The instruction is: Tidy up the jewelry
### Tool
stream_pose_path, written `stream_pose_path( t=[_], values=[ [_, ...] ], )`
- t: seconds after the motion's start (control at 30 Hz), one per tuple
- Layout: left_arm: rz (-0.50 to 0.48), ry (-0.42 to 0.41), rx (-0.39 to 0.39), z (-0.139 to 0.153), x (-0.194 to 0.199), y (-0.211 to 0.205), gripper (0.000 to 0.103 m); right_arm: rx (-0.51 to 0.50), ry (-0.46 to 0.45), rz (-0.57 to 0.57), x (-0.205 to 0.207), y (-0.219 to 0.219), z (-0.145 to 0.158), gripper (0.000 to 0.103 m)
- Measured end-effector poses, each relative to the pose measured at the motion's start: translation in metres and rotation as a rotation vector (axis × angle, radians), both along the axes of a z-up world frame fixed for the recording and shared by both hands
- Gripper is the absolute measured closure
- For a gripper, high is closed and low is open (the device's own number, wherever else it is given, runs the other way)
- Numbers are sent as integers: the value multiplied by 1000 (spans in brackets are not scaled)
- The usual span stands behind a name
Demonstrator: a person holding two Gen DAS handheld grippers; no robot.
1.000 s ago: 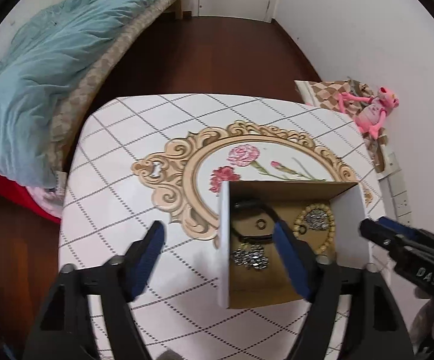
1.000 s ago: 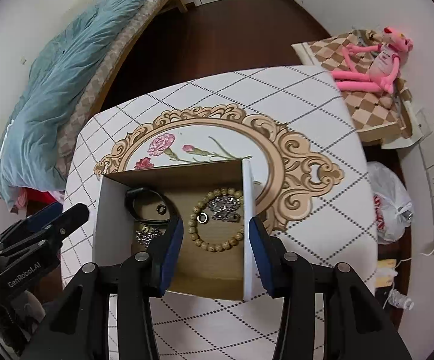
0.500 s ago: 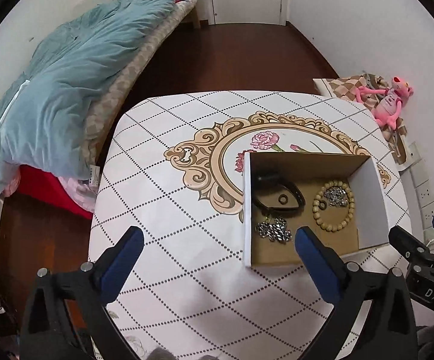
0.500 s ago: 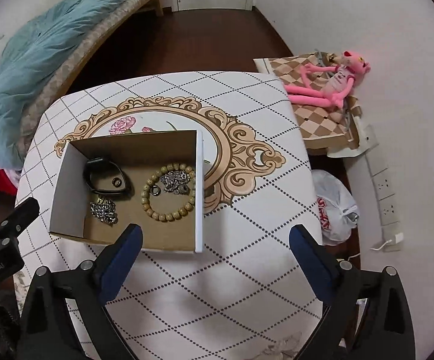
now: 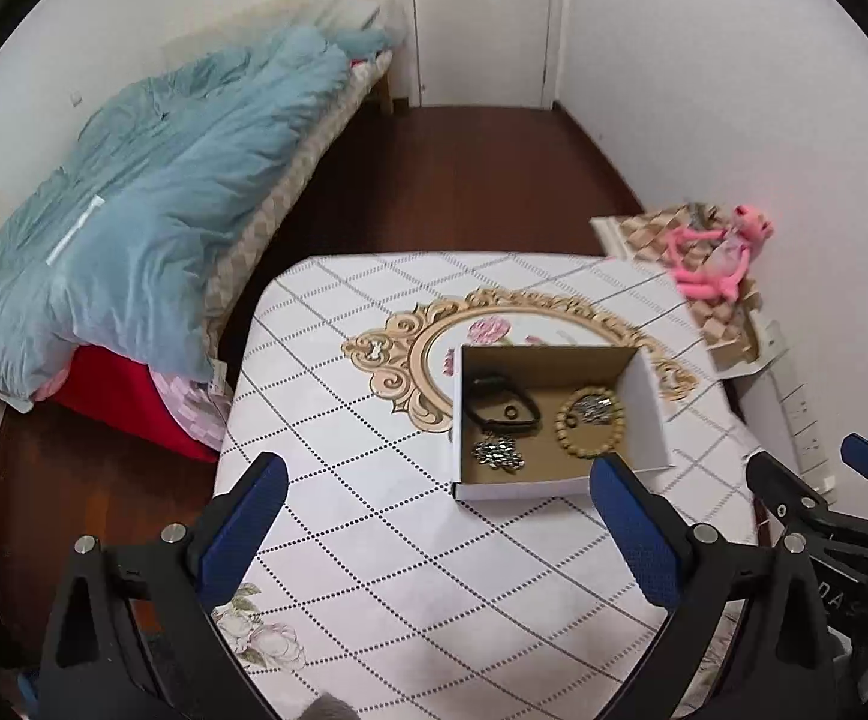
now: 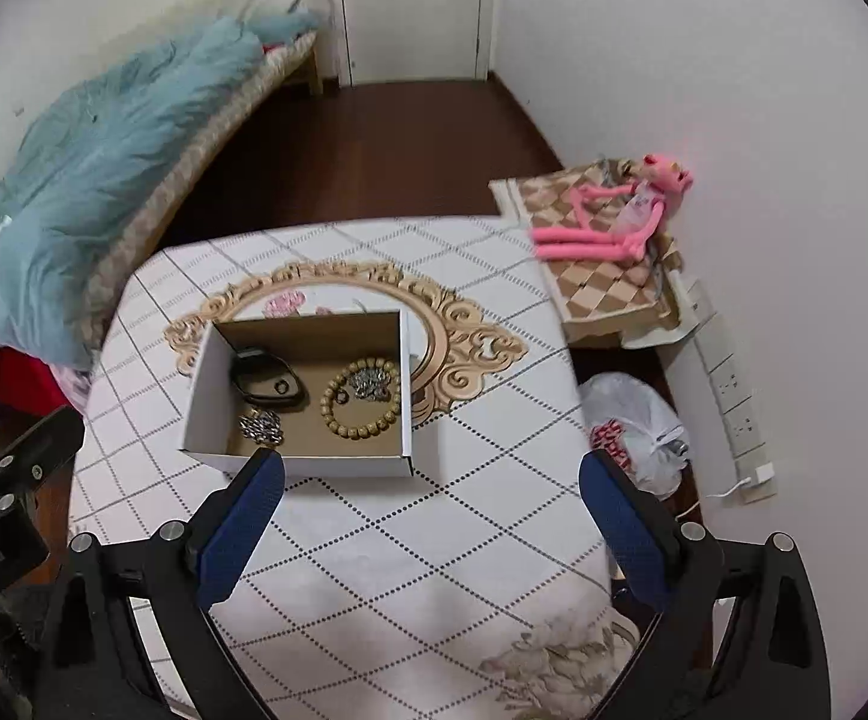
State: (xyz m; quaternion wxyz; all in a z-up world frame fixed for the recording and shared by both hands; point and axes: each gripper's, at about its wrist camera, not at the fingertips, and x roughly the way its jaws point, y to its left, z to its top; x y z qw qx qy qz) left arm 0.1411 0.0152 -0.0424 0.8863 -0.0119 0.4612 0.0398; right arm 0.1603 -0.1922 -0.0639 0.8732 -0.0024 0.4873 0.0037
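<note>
A white cardboard box [image 5: 643,414] [image 6: 206,384] with a brown inside stands on the table. In it lie a black band [image 5: 502,405] [image 6: 266,381], a wooden bead bracelet [image 5: 589,429] [image 6: 362,399] around a silver chain piece [image 6: 371,381], and a silver pendant [image 5: 496,453] [image 6: 261,425]. My left gripper [image 5: 434,495] is open and empty, held above the table in front of the box. My right gripper [image 6: 431,489] is open and empty, also raised in front of the box. Each gripper shows at the edge of the other's view.
The table [image 5: 374,480] has a white diamond-pattern cloth with a gold floral frame. A bed with a blue quilt [image 5: 152,204] is at the left. A pink plush toy [image 6: 607,210] lies on a checked box at the right, with a plastic bag [image 6: 637,426] on the floor.
Both grippers have drawn back and up from the box and opened wide. The box and jewelry stay in place.
</note>
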Motion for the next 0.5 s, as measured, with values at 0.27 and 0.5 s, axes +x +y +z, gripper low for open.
stream_pose_path(
  t=[0.27,0.5],
  values=[
    [-1,-114,-8,59,-53,-1,0,6,-114,-19,-60,-13,64,3],
    [2,-155,-5,90,-88,-1,0,11,-196,-18,-105,-16,110,0]
  ],
)
